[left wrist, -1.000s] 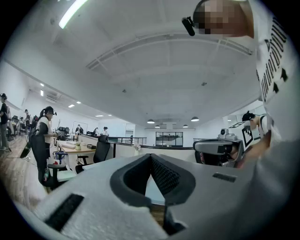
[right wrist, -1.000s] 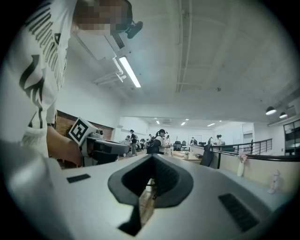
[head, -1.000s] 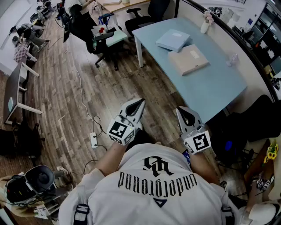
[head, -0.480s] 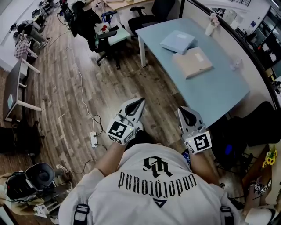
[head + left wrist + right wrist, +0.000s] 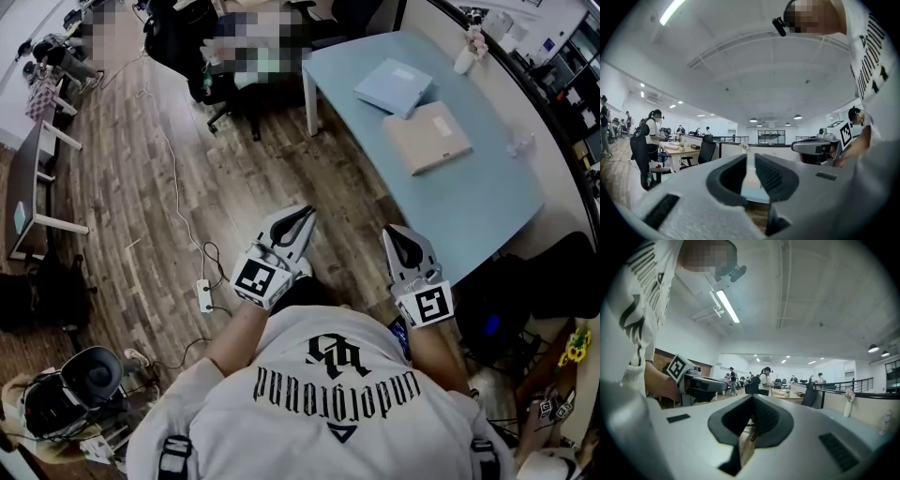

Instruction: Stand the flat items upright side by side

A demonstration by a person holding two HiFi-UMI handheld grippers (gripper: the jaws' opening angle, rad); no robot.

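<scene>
A pale blue table [image 5: 473, 202] fills the head view's one to three o'clock. Flat on it lie a blue flat item [image 5: 395, 87] and, just beside it at its five o'clock, a tan flat item [image 5: 427, 137]. A small white vase [image 5: 464, 58] stands upright near the table's far edge, at the blue one's two o'clock. A small clear object [image 5: 520, 145] sits at the tan one's three o'clock.

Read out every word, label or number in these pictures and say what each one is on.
"underground": on the shirt, upside down in the head view.
Emblem above it: not readable.
White labels on the blue item and tan item: too small to read.
Marker cubes: square patterns, no words.
</scene>
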